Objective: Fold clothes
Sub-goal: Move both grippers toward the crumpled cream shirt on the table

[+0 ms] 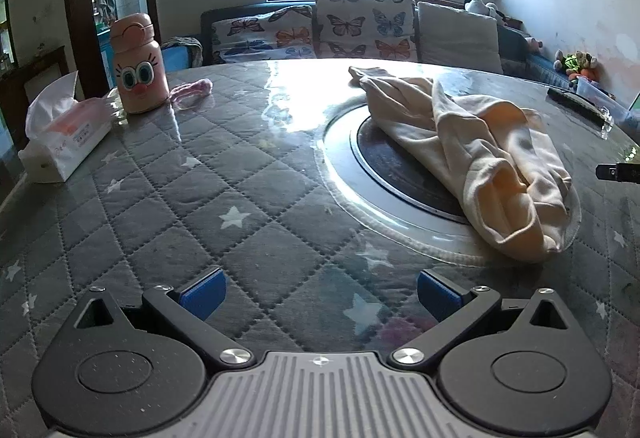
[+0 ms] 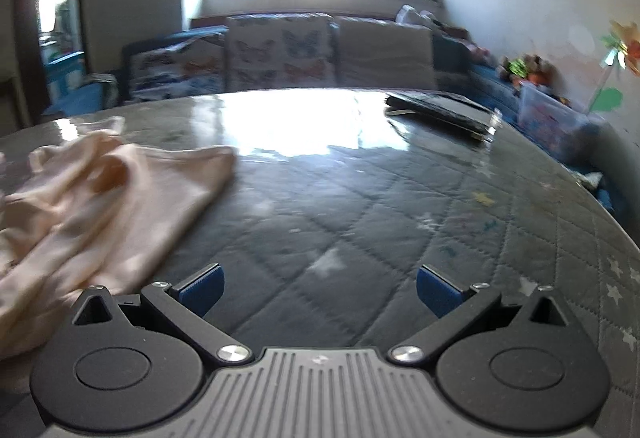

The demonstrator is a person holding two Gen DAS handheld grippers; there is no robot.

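Fold not begun: crumpled cream cotton garment [image 1: 472, 157] lying bunched on round quilted grey bench [image 1: 208, 197], partly over centre disc; left gripper [image 1: 320, 292] & right gripper [image 2: 318, 288] hovering w/ fingers released, holding nothing

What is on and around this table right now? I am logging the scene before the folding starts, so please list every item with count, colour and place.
garment: one, cream, crumpled over the round inset, centre-right of the table
table: one, grey quilted star cover under clear sheet
round inset: one, silver ring with dark centre, partly under the garment
bottle: one, pink with cartoon face, far left
tissue pack: one, white, left edge
pink strap: one, beside the bottle
dark flat item: one, black, far right
sofa: one, butterfly cushions, behind the table
left gripper: open, blue pads, empty
right gripper: open, blue pads, empty
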